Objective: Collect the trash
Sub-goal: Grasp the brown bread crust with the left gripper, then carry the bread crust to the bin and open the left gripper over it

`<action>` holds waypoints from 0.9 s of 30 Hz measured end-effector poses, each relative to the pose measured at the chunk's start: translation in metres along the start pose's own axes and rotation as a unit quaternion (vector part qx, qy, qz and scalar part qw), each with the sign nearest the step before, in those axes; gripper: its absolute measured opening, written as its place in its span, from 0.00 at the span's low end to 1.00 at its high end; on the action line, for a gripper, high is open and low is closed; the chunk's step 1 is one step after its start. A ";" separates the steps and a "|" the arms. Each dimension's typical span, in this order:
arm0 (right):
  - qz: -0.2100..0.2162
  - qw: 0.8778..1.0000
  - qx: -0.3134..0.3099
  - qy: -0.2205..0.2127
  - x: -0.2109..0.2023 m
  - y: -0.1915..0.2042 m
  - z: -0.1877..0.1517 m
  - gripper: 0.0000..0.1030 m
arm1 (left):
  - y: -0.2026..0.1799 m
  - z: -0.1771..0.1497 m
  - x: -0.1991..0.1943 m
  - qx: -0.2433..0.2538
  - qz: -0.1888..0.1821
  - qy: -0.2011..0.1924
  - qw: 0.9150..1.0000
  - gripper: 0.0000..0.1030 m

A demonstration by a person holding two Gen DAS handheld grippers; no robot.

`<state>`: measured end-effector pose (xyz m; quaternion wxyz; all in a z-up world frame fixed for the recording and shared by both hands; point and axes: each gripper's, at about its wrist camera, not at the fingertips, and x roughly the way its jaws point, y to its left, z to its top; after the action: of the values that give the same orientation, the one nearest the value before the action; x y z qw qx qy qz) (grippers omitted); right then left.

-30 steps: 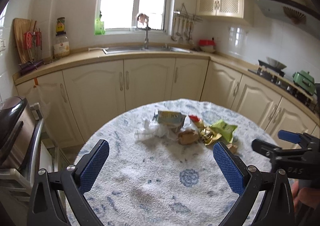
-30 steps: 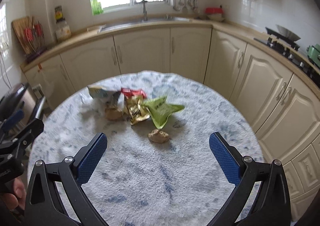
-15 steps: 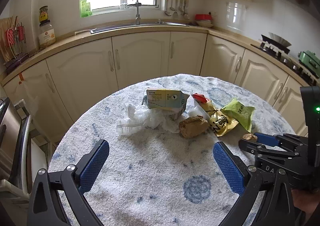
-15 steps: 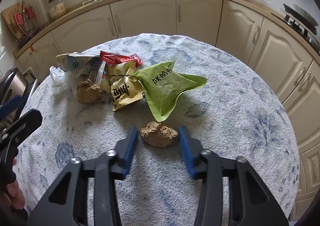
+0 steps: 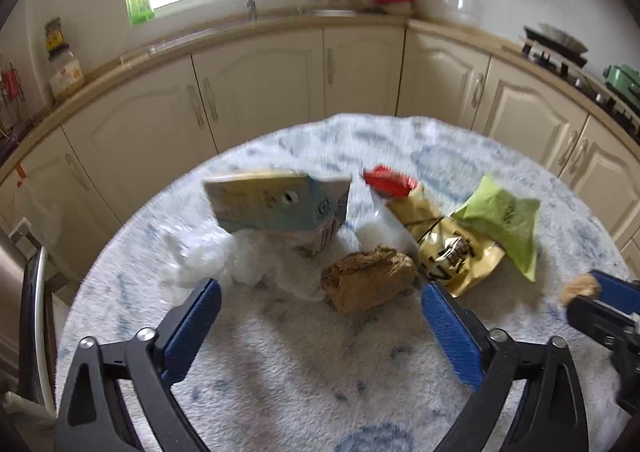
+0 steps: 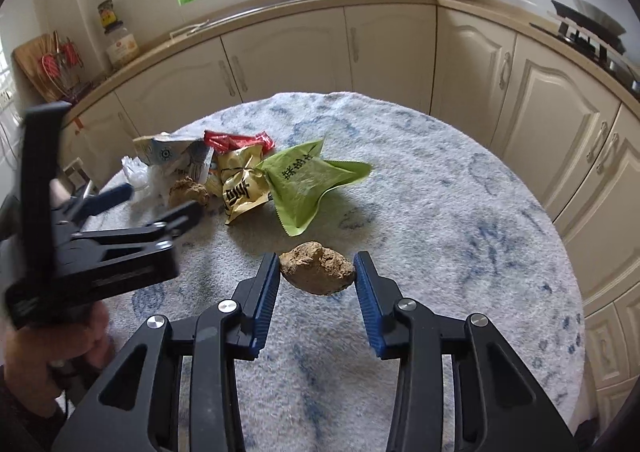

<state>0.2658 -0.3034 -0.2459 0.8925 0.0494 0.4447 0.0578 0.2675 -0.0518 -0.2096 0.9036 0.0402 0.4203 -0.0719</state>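
My right gripper [image 6: 316,272] is clamped on a brown crumpled lump [image 6: 318,272]; both blue pads [image 6: 267,292] press its sides, and its shadow on the cloth below suggests it sits a little above the surface, though I cannot be sure. In the left wrist view that same lump shows as a small tan blur [image 5: 580,287] at the tip of the right tool, far right of frame.

My left gripper [image 5: 320,308] has its jaws well apart; they have just been closing a little, with nothing pressed between them. A second, larger brown lump [image 5: 370,279] lies on the cloth just beyond and between the two fingertips [image 5: 204,304], apart from both pads.

The rest of the trash sits in a loose pile on the round table [image 6: 460,220], which is covered in a white and blue fleecy cloth. I see a flattened drink carton [image 5: 276,202] resting on crumpled clear plastic [image 5: 240,264], a red wrapper [image 5: 386,182] behind, a yellow snack packet [image 5: 452,252] touching the larger lump's right side, and a green packet [image 6: 312,176] lying open to the right of the yellow one.

In the right wrist view a hand [image 6: 52,364] grips the left tool's handle at the lower left
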 end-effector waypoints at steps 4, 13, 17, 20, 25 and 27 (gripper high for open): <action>0.002 1.000 0.013 -0.011 -0.015 -0.010 -0.004 0.38 | 0.002 0.007 0.009 -0.008 -0.041 -0.003 0.999 0.40; 0.008 0.999 0.039 -0.031 -0.049 -0.032 -0.022 0.38 | 0.018 -0.021 -0.019 -0.038 -0.065 -0.020 0.997 0.37; 0.012 0.998 0.050 -0.043 -0.068 -0.040 -0.033 0.38 | 0.021 -0.042 -0.047 -0.048 -0.072 -0.039 0.996 0.37; 0.008 0.997 0.053 -0.055 -0.083 -0.044 -0.038 0.38 | 0.015 -0.053 -0.074 -0.045 -0.082 -0.057 0.994 0.37; -0.001 0.995 0.055 -0.086 -0.119 -0.052 -0.042 0.38 | -0.019 -0.056 -0.121 -0.023 -0.115 -0.096 0.988 0.37; -0.006 0.993 0.057 -0.101 -0.136 -0.058 -0.044 0.38 | -0.039 -0.054 -0.140 -0.010 -0.134 -0.113 0.984 0.37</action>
<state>0.1526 -0.3790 -0.1732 0.9288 0.1029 0.3554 0.0217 0.1308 -0.0693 -0.1377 0.9279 -0.0336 0.3174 -0.1926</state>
